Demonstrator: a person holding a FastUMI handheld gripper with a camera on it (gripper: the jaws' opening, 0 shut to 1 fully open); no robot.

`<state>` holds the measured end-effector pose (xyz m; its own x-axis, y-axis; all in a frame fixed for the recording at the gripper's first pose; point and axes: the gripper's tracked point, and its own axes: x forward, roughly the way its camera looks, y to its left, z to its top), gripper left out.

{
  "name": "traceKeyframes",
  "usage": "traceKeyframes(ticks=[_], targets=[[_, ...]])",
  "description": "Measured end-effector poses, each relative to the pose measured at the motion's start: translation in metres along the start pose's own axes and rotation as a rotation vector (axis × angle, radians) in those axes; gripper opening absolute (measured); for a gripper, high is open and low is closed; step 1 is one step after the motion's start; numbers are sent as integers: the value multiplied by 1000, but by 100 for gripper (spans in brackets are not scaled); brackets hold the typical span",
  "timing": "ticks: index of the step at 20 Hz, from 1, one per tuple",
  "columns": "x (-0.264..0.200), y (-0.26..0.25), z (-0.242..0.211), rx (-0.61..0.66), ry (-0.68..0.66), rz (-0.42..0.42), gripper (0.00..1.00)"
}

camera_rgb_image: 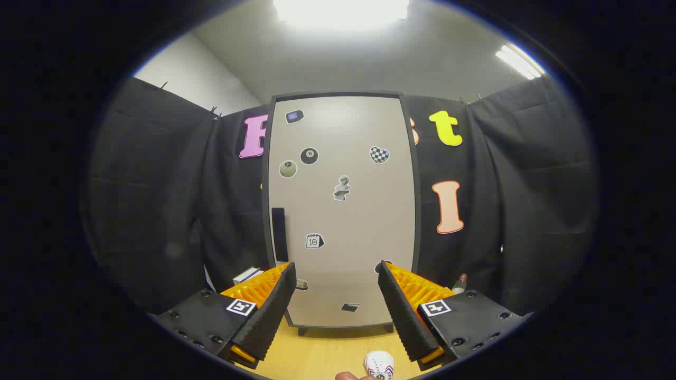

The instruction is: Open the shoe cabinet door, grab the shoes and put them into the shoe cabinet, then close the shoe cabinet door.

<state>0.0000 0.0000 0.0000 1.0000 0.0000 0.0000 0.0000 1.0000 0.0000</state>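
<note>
- Gripper view: the gripper (338, 274) is held with its two fingers spread wide apart; nothing is gripped between them, and the jaws are seen released.
- The shoe cabinet (343, 211) is seen upright straight ahead, beyond the fingers and framed between them; it is raised on short feet above a wooden floor (322, 359).
- The shoe cabinet door (359, 221) is seen closed, pale and flat within a dark frame; a dark vertical handle (279, 234) is set along its left side, just above the left finger's tip.
- Small stickers (341, 188) are scattered over the door; a checkered heart, a black ball, a pale ball and a calendar-like one can be made out; others are too small to tell.
- A white shoe (379, 365) with red and blue marks is seen on the floor, below and between the fingers, nearer the right one; only its toe end is in sight; a fingertip (348, 376) of a person is seen just beside it.
- A stack of books or boxes (248, 274) is partly hidden behind the left finger; a small bottle (460, 283) is seen behind the right finger, beside the cabinet.
</note>
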Motion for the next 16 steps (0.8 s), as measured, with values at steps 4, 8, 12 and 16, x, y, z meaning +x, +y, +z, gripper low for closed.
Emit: traceKeyframes(ticks=[4, 8, 12, 16], targets=[[-1, -1, -15, 9, 33, -4, 97], [-2, 2, -25, -8, 62, -8, 97], [-10, 5, -25, -14, 53, -4, 97], [-12, 13, -14, -12, 33, 15, 97]])
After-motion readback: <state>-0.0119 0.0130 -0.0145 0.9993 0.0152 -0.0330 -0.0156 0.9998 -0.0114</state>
